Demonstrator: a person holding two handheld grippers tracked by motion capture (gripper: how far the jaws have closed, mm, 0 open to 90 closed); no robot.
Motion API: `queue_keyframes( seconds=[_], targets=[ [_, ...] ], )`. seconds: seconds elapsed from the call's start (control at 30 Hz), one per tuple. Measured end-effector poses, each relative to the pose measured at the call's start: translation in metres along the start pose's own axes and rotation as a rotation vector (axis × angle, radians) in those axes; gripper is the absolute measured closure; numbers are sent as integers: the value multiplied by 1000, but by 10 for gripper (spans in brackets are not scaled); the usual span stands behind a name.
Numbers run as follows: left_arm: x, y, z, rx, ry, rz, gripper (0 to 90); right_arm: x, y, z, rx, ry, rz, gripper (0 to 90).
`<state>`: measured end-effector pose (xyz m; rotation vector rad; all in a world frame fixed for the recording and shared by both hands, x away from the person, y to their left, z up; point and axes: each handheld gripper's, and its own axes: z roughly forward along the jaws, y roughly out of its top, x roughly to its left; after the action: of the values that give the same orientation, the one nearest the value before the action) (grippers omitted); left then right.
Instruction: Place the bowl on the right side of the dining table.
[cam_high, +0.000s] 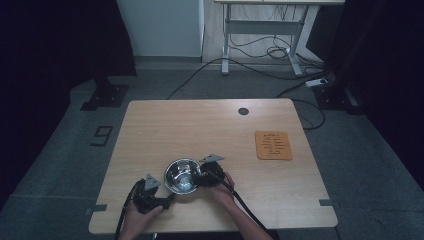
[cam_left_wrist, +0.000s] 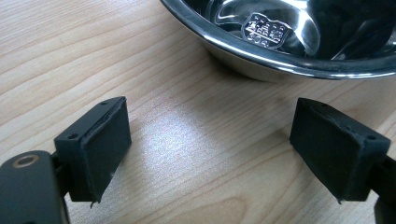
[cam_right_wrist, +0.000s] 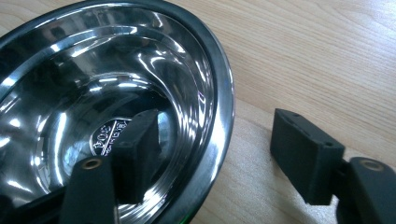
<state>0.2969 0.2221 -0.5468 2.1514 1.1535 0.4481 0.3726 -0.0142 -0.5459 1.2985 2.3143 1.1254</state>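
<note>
A shiny steel bowl (cam_high: 182, 175) stands on the wooden table (cam_high: 200, 125), near its front edge. My right gripper (cam_high: 202, 177) comes at the bowl from the right. In the right gripper view the right gripper (cam_right_wrist: 217, 128) straddles the bowl's rim (cam_right_wrist: 223, 93): one jaw hangs inside the bowl, the other stands outside over the wood, and a gap shows on the outer side. My left gripper (cam_high: 170, 199) lies at the bowl's front left, open. In the left gripper view nothing but bare wood lies between the left gripper's (cam_left_wrist: 210, 144) jaws, with the bowl (cam_left_wrist: 280, 65) just ahead.
An orange-brown mat (cam_high: 273, 145) lies at the table's right side. A small dark round hole (cam_high: 243, 111) sits near the far edge. Beyond the table, cables (cam_high: 260, 50) run across the grey floor under a white desk frame.
</note>
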Motion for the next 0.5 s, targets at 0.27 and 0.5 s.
queue_keyframes(
  seconds=[0.27,0.5],
  targets=[
    [0,0,0,0,-1,-1,121,2,3,-1,21,-8,21,541],
    [0,0,0,0,-1,-1,121,2,4,-3,40,2,61,698]
  ],
)
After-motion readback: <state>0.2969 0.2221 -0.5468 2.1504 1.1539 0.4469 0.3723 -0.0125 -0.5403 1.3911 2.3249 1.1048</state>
